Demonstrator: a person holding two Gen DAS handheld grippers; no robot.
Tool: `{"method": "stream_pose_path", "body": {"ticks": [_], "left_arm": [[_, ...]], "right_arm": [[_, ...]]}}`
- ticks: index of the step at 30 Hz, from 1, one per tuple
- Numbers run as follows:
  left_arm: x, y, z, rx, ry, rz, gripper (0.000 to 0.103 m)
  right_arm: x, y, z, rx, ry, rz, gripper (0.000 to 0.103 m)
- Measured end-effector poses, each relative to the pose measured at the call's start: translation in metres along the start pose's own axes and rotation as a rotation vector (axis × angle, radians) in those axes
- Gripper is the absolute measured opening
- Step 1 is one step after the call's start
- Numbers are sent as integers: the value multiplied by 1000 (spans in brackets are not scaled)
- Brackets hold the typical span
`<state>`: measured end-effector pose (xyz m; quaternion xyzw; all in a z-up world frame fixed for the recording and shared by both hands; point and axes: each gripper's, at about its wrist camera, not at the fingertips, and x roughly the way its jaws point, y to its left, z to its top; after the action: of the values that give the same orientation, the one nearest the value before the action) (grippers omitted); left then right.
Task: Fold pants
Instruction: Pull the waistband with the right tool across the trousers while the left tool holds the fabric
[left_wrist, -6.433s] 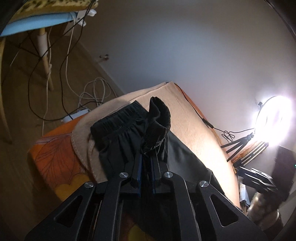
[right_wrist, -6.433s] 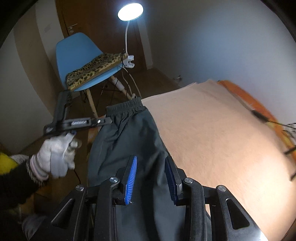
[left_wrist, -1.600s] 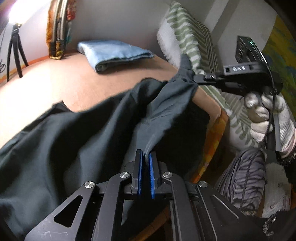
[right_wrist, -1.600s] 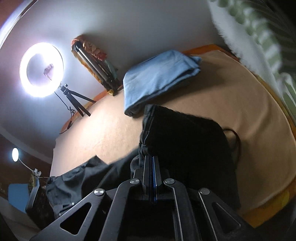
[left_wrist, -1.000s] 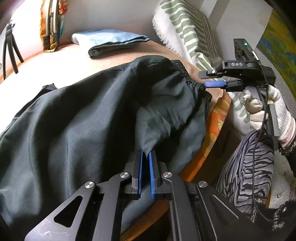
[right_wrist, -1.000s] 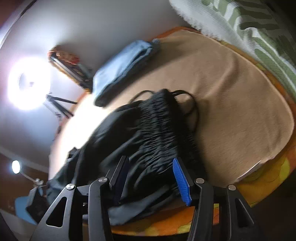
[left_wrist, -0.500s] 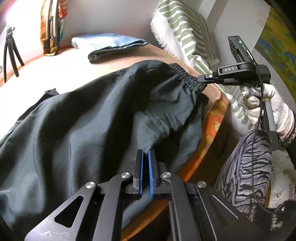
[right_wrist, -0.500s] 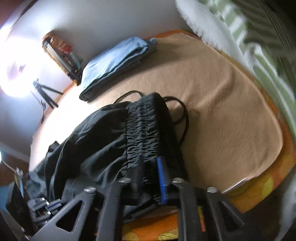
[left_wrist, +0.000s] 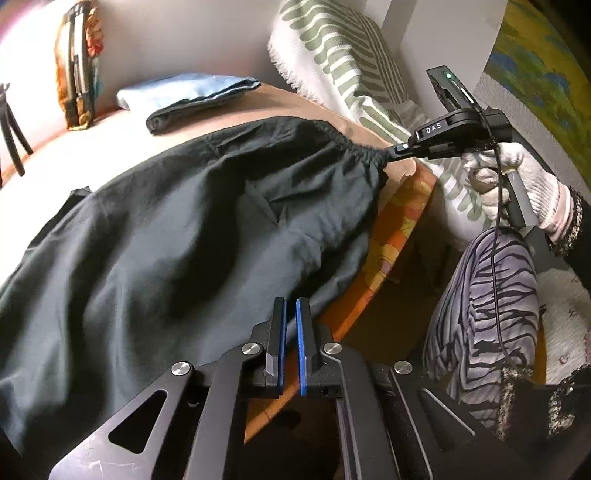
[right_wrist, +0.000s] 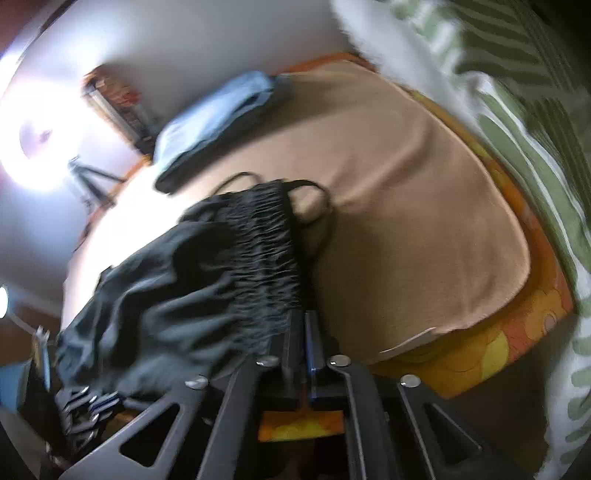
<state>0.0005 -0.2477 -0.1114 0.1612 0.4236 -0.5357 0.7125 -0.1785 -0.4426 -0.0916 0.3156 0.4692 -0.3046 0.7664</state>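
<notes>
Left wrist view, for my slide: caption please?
Right gripper pinches the dark pants waistband taut over the bed's edge.

The right gripper (right_wrist: 302, 317) pinches the black pants (right_wrist: 207, 273) at the gathered waistband (right_wrist: 266, 243).
</notes>
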Motion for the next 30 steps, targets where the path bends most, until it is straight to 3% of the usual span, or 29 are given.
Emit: {"method": "stream_pose_path", "body": {"ticks": [2,5,8,16,21,25,30], "left_arm": [[1,1,1,19,14,0,9],[6,-3,1,77,18,76,31],[13,-5,1,101,31,91,31],[32,-4,5,110,60,117,31],[35,-3,11,98,45,116,10],[37,-4,13,90,43,106,8],[38,-5,14,93,42,100,6]], "right_arm": [[4,-2,2,10,4,17,0],[6,2,4,8,12,53,7],[1,5,4,16,2,73,41],[-13,3,-8,69,-40,138,41],[-11,6,-11,67,-21,168,41],[-19,0,-12,118,-52,233,41],[-3,7,-14,98,8,228,42]]}}
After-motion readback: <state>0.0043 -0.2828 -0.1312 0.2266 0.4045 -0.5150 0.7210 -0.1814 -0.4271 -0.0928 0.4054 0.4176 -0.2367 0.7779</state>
